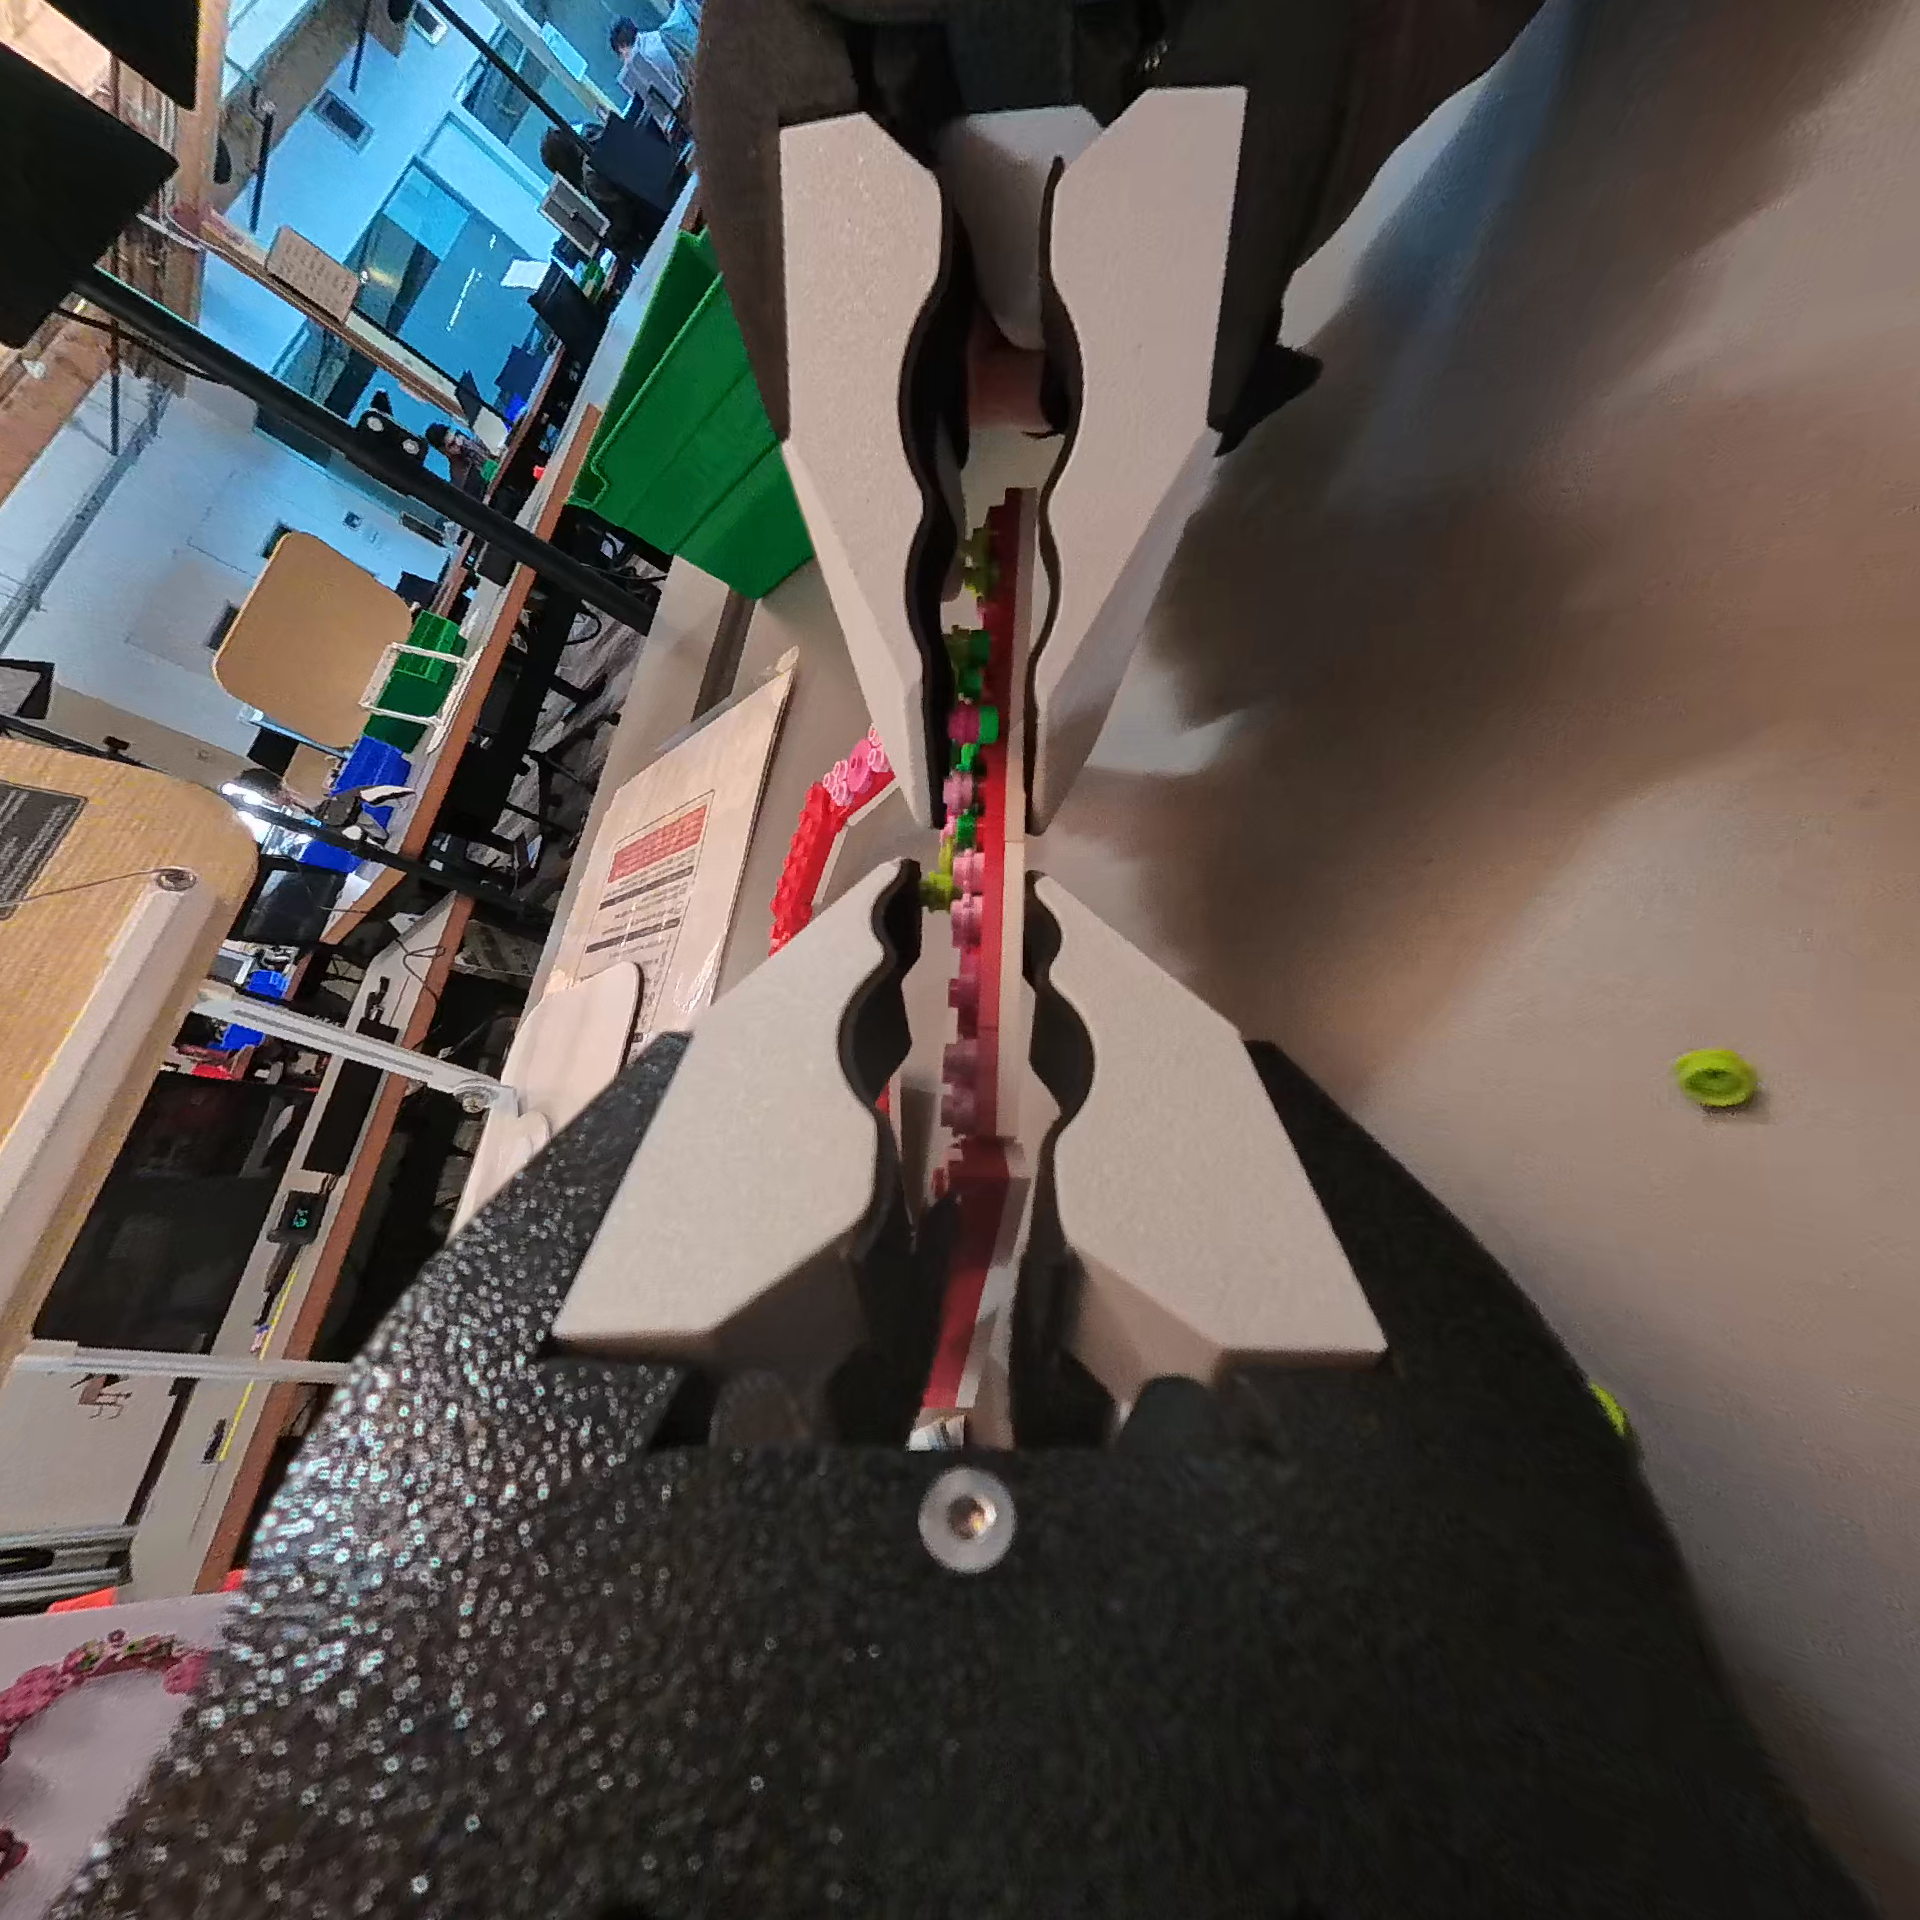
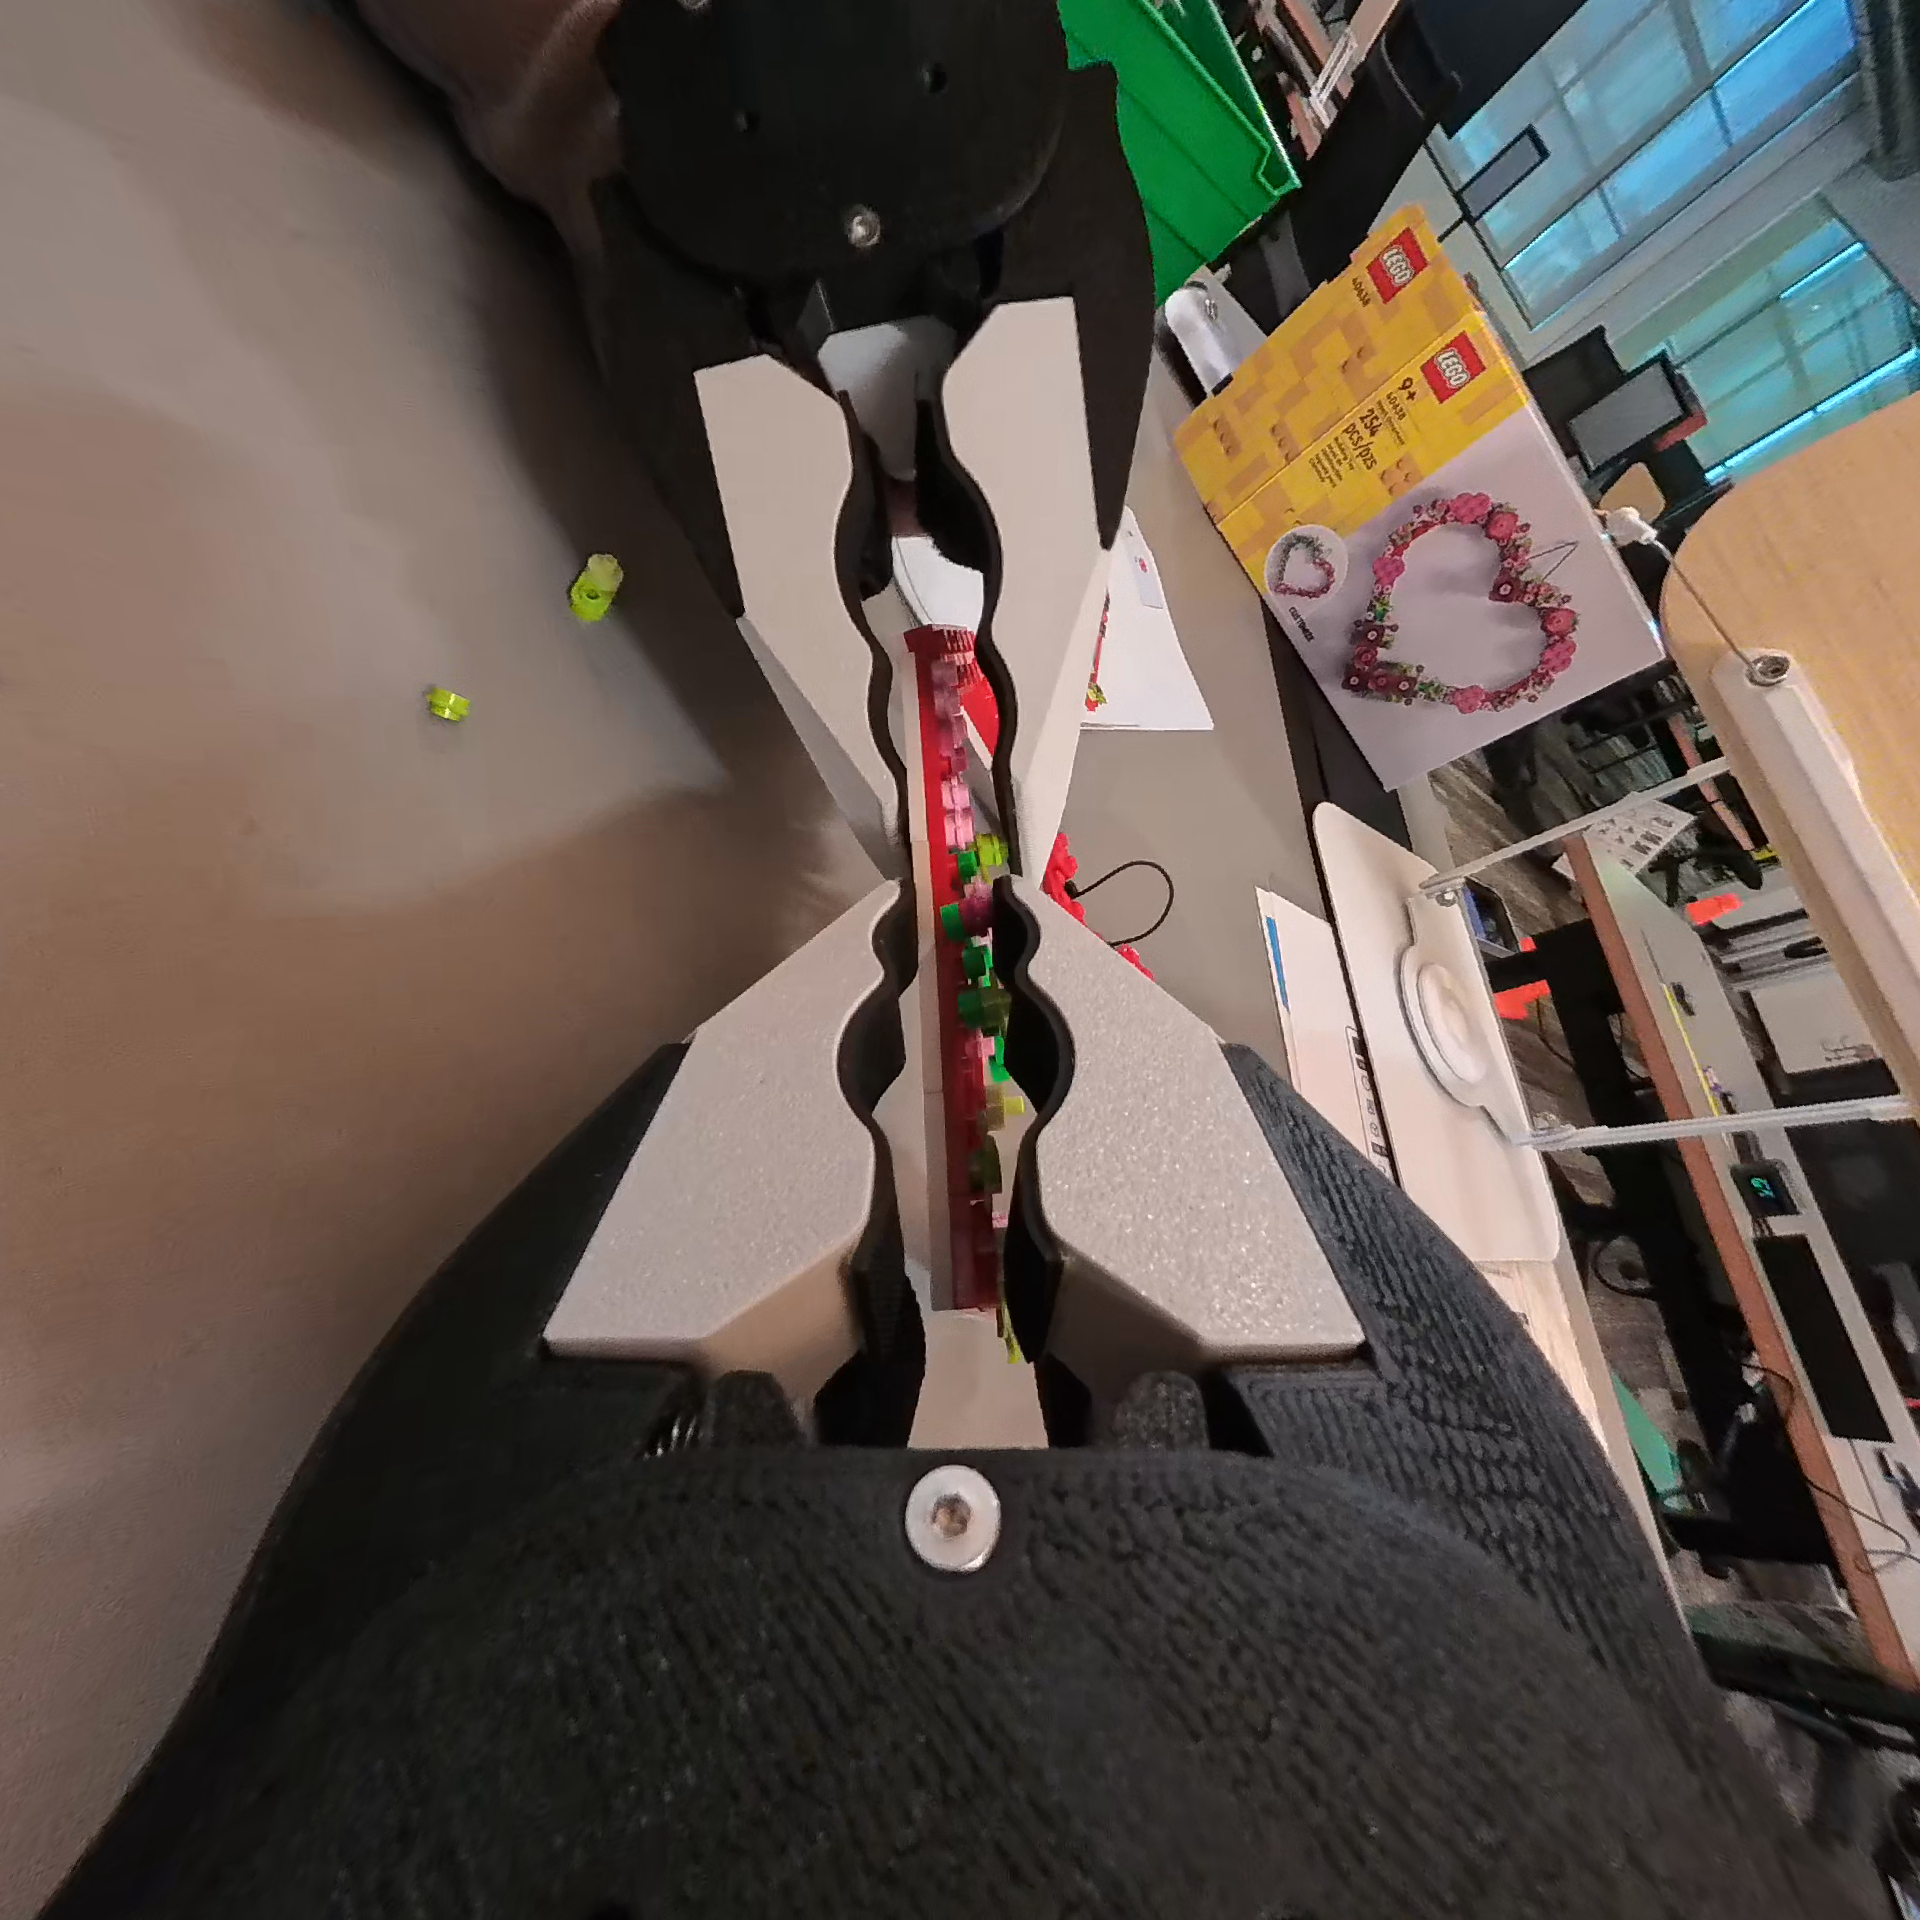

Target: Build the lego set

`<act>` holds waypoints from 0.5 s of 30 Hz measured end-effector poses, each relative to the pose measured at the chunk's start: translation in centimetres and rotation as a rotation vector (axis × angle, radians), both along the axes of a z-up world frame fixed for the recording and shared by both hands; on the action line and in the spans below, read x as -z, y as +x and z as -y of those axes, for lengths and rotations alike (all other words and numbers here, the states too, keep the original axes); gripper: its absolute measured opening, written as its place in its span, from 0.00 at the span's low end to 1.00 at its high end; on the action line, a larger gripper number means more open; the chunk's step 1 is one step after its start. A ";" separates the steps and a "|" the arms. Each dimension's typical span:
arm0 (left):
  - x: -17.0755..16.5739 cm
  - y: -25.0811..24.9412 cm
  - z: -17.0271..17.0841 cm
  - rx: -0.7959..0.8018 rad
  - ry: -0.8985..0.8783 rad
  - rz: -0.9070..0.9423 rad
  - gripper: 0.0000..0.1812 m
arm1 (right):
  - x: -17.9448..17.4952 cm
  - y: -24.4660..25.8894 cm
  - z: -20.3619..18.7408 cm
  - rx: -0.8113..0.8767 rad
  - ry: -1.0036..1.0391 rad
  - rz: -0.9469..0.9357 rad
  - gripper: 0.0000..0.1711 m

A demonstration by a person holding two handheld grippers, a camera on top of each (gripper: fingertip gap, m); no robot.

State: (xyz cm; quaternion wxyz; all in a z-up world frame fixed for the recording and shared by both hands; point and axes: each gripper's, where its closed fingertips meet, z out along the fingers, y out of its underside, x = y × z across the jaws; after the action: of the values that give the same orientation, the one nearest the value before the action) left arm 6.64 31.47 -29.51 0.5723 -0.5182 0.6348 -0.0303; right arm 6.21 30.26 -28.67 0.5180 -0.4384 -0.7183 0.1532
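Observation:
A flat red lego assembly (image 1: 1000,831) with pink and green studs on one face is seen edge-on, held above the table between both grippers. My left gripper (image 1: 977,894) is shut on one end of it. My right gripper (image 1: 982,812) faces it tip to tip and is shut on the other end. In the right wrist view my right gripper (image 2: 951,906) clamps the red assembly (image 2: 940,956) from below in the frame, and the left gripper (image 2: 953,831) clamps it from above. Much of the assembly is hidden by the fingers.
Loose lime-green pieces lie on the beige table (image 1: 1558,675): one (image 1: 1714,1075) in the left view, two (image 2: 594,587) (image 2: 447,703) in the right. A second red lego part (image 1: 805,862), the set's box (image 2: 1455,540), green bins (image 2: 1174,135) and a white tray (image 2: 1444,1039) are behind.

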 end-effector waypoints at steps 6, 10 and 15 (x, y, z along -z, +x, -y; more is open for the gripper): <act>-0.1 0.0 0.0 -0.003 -0.004 0.005 0.09 | -0.1 0.0 0.0 0.005 0.077 0.001 0.08; -0.1 0.0 0.0 -0.002 -0.003 -0.005 0.09 | -0.1 0.0 0.1 0.006 0.216 0.036 0.08; 0.1 0.0 0.0 -0.005 0.002 -0.017 0.09 | 0.1 0.1 0.1 0.016 0.364 0.076 0.07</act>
State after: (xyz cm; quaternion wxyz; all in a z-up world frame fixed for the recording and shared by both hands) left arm 6.67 31.47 -29.59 0.5674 -0.5195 0.6385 -0.0240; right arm 6.28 30.17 -28.79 0.5625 -0.3486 -0.7497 -0.0004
